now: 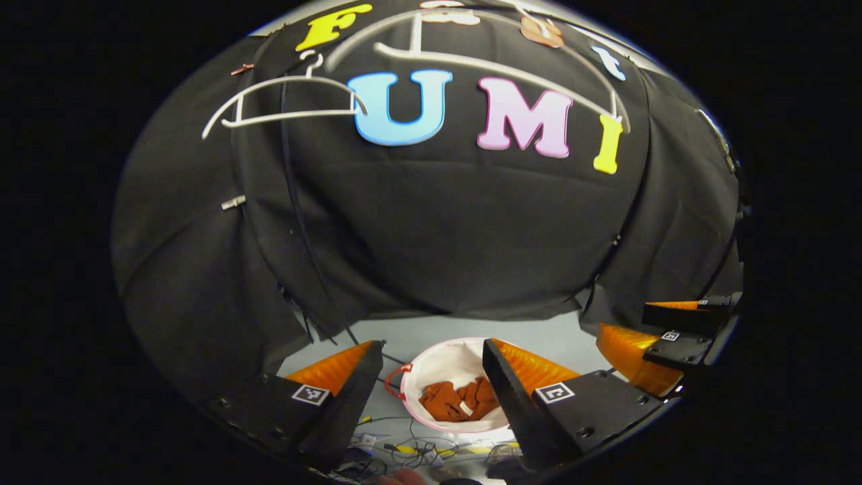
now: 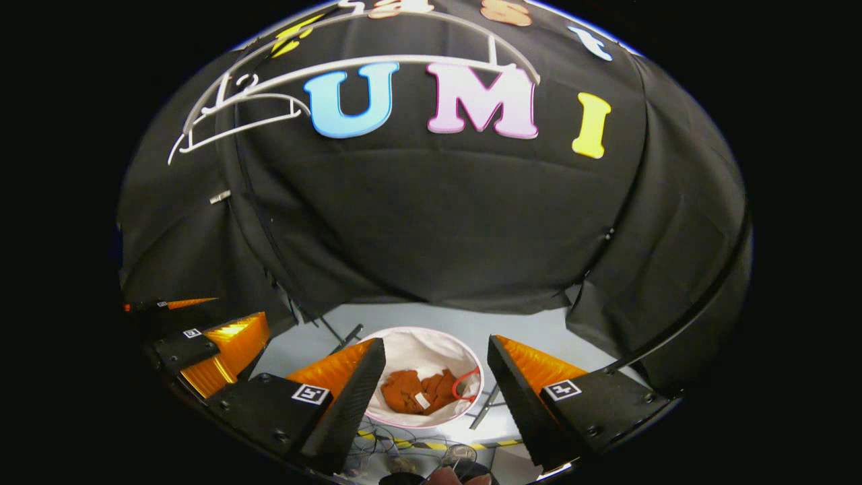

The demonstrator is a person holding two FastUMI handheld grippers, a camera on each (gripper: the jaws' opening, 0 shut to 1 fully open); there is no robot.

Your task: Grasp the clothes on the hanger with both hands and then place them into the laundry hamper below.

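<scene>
Left gripper view, L to R: white hanger (image 1: 286,101) hangs bare at upper left, hooked on a white rail (image 1: 498,71) that runs across the top of the booth wall. Below, left gripper (image 1: 431,377) has fingers spread wide, nothing btwn them. Seen through the gap: white laundry hamper (image 1: 444,360) w/ red handle on the grey floor (image 1: 431,327). Rust-orange clothes (image 1: 461,399) lie crumpled in hamper bottom, a white tag on top. Cables (image 1: 417,450) lie on the floor just in front of the hamper. Far right: right gripper (image 1: 656,330), fingers apart, empty.

Right gripper view, L to R: left gripper (image 2: 195,320) at far left edge, fingers apart. Hanger (image 2: 236,118) at upper left on the rail (image 2: 377,64), bare. Centre bottom: right gripper (image 2: 434,380) released, wide open, holds nothing. Hamper (image 2: 431,347) sits btwn its fingers on the floor (image 2: 539,330); clothes (image 2: 417,392) inside, touching hamper base, red handle at their right.
</scene>
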